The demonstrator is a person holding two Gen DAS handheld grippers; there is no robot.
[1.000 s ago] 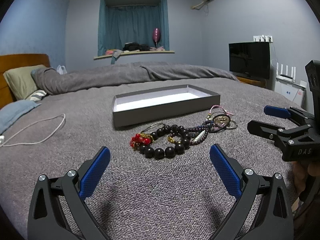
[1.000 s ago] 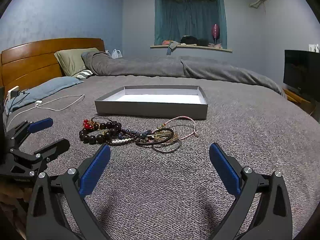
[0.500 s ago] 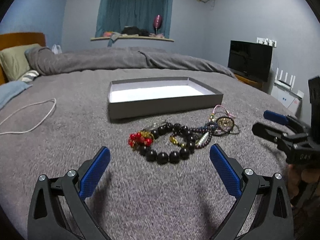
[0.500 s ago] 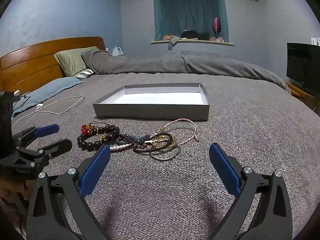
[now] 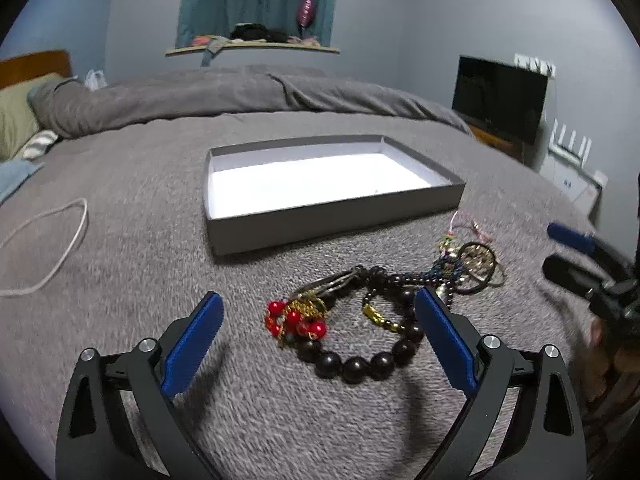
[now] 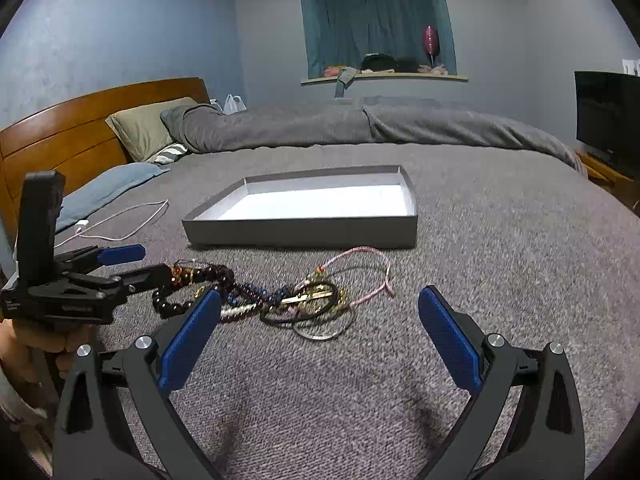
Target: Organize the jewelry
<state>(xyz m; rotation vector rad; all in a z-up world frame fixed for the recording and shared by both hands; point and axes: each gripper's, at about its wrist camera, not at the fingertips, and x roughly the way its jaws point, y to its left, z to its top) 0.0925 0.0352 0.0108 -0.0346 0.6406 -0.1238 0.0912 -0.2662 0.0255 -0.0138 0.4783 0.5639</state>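
straddling dark bead bracelet (image 5: pixel 360 364), left gripper (image 5: pixel 318 336) jaws wide, just narrowing, right gripper (image 6: pixel 320 328) wide, empty

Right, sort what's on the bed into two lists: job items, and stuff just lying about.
Job:
- shallow grey cardboard tray, white inside
- large dark wooden bead bracelet
- red bead and gold charm cluster
- pink cord bracelet
- thin metal bangle

Lying about:
- white charging cable
- olive green pillow
- rumpled grey duvet

One grey box (image 5: pixel 320 224), one white cable (image 5: pixel 52 264), two pillows (image 6: pixel 148 132).
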